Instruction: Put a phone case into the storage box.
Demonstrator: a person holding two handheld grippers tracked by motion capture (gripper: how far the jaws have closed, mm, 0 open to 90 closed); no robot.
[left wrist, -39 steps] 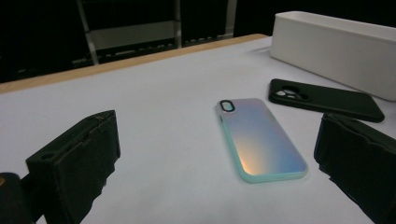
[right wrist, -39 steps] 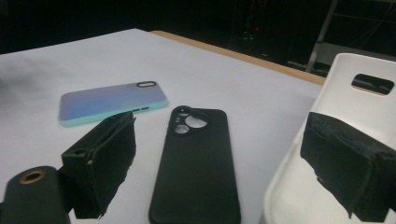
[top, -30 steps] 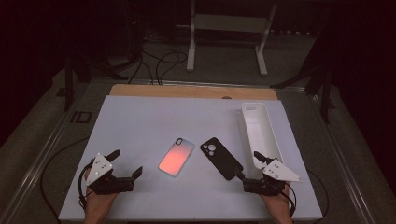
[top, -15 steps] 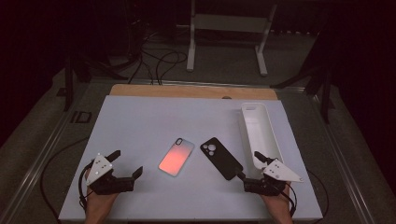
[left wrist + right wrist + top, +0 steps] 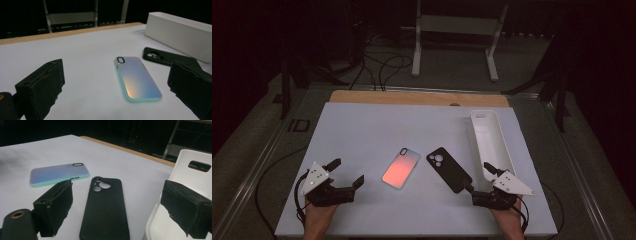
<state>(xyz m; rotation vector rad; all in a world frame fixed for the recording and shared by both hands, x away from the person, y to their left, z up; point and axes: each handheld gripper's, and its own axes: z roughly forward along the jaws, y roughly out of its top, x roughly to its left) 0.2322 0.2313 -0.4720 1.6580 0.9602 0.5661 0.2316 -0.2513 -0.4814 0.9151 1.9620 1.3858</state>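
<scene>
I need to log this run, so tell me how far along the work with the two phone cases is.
Nothing looks done yet. The iridescent phone case with mint edges and the matte black phone case lie flat on the white table, apart, neither in the long white plastic tray. In hand: nothing; the left gripper and right gripper rest near the front edge, jaws open. All handling of the cases remains.

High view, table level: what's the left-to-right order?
left gripper → iridescent phone case → black phone case → right gripper → white tray
</scene>
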